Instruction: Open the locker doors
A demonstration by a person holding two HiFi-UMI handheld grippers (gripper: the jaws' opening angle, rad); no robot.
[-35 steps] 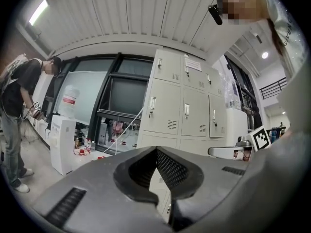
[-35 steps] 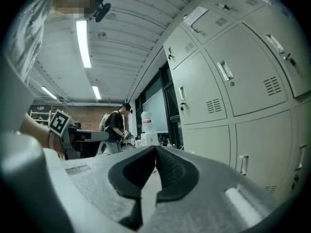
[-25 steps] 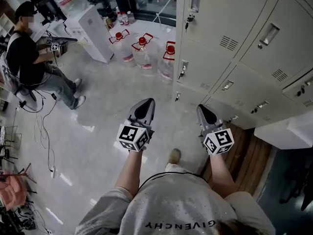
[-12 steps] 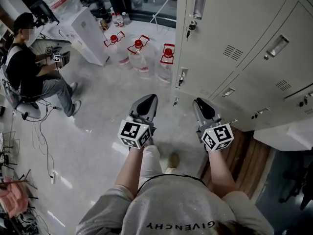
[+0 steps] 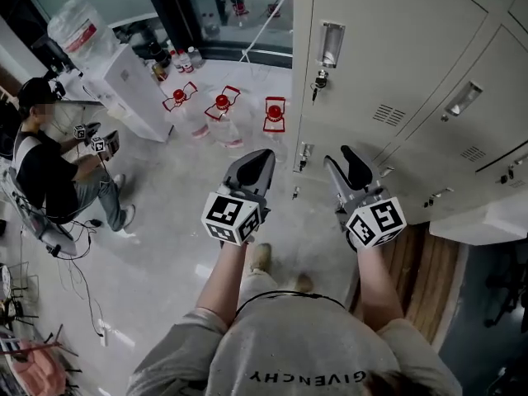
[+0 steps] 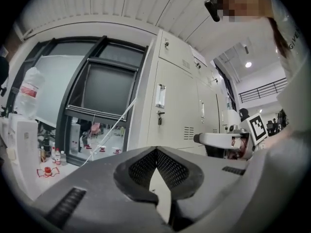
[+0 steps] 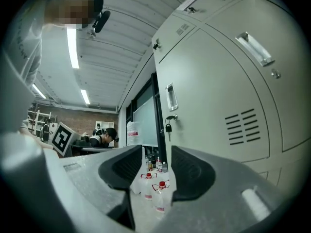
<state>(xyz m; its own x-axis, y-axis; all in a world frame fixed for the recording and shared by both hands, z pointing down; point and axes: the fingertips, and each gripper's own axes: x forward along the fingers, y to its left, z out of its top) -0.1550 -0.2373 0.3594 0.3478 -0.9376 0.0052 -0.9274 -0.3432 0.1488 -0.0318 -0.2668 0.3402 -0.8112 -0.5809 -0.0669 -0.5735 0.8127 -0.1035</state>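
A bank of grey lockers (image 5: 388,48) fills the right of the head view, every door closed. The nearest tall door has a recessed handle (image 5: 330,44) with a key (image 5: 318,81) hanging below it. My right gripper (image 5: 345,162) is level, just in front of that door without touching it. Its jaws have just been opening and stand apart with nothing between them (image 7: 156,154). In the right gripper view the handle (image 7: 170,96) lies ahead and above. My left gripper (image 5: 257,162) hangs left of the lockers over the floor, its tips together and empty (image 6: 156,151).
Several water jugs with red caps (image 5: 221,110) stand on the floor by the lockers' left edge. A white dispenser (image 5: 132,77) and a seated person (image 5: 49,172) are at the far left. Cables (image 5: 82,279) trail on the floor. A white ledge (image 5: 487,221) juts out at the right.
Both grippers have risen and moved forward towards the lockers. The right gripper's jaws have gone from shut to open. The left jaws stay closed.
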